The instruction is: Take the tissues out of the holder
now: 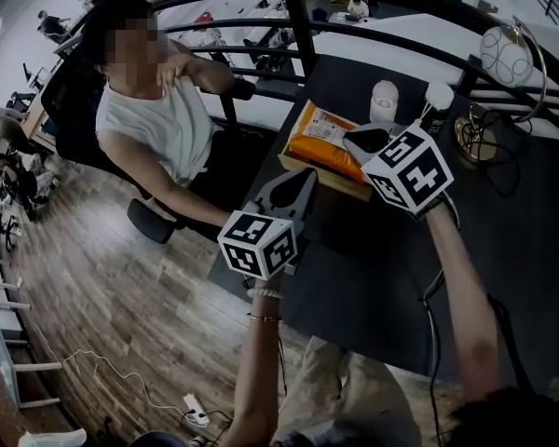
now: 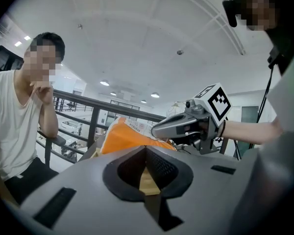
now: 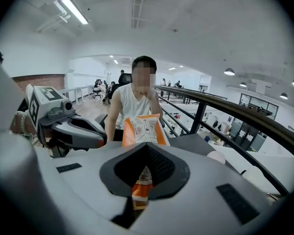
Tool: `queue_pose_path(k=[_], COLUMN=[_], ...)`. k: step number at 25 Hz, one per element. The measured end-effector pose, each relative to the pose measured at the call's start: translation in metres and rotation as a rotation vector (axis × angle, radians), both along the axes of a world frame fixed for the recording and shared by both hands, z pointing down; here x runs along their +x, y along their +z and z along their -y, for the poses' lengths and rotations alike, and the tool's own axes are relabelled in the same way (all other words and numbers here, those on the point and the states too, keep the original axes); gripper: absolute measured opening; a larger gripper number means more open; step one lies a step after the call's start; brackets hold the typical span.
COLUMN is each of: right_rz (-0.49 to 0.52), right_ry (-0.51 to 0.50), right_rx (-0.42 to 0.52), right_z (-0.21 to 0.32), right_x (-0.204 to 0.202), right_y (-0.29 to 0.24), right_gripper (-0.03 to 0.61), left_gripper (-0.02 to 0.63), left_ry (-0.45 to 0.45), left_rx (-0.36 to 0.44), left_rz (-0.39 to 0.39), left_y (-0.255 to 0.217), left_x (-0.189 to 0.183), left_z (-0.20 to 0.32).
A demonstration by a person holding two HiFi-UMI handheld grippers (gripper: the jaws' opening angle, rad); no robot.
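Observed: a dark counter (image 1: 373, 259) beside a black metal railing (image 1: 303, 26). On it sits a shallow tan wooden holder (image 1: 321, 177), and an orange plastic-wrapped pack of tissues (image 1: 326, 142) lies in the holder, printed face up.

Left gripper (image 1: 303, 180): its tongs are closed tip to tip and grip nothing. In the left gripper view (image 2: 146, 148) the two jaws meet at a point, and only the holder's wood shows through the gap behind them. The tissue pack (image 2: 120, 136) rises just beyond these tongs, apart from them. From above, the tips stand just beside the holder's near left corner, not touching it.

Right gripper (image 1: 359, 140): its tongs are likewise pressed together and empty. In the right gripper view (image 3: 146, 147) the tissue pack (image 3: 143, 129) stands straight ahead of the tips, and its orange wrap shows through the opening behind them. From above, these tongs hang over the pack's right end. Whether they touch the wrap cannot be made out.

The pack lies between the two sets of tongs.

Also noted: a white cylindrical container (image 1: 383, 101) stands behind the holder. A white globe on a gold stand (image 1: 506, 56) stands farther right. A seated person in a white sleeveless top (image 1: 154, 119) is beyond the counter's left edge.
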State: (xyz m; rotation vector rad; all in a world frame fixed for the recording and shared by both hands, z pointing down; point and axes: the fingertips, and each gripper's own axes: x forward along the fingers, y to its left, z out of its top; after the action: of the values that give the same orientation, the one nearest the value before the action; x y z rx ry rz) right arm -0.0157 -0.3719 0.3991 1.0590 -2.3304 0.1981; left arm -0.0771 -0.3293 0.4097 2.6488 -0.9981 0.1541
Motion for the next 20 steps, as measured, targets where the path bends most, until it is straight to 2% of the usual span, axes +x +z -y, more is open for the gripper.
queue_pose_path(k=[9,20], right_rz=[0.048,0.072], right_ry=[-0.034,-0.083], right_rx=[0.011,-0.037], right_z=[-0.052,-0.093], right_x=[-0.014,-0.041], right_y=[-0.016,0.009], right_gripper=[0.012,0.012], left_gripper=[0.008,0.008], left_ry=[-0.019,-0.065], left_rx=[0.035,-0.008], left_rz=[0.007,0.018], left_y=[-0.021,-0.002], left_x=[-0.018,-0.042], left_z=[-0.038,-0.073])
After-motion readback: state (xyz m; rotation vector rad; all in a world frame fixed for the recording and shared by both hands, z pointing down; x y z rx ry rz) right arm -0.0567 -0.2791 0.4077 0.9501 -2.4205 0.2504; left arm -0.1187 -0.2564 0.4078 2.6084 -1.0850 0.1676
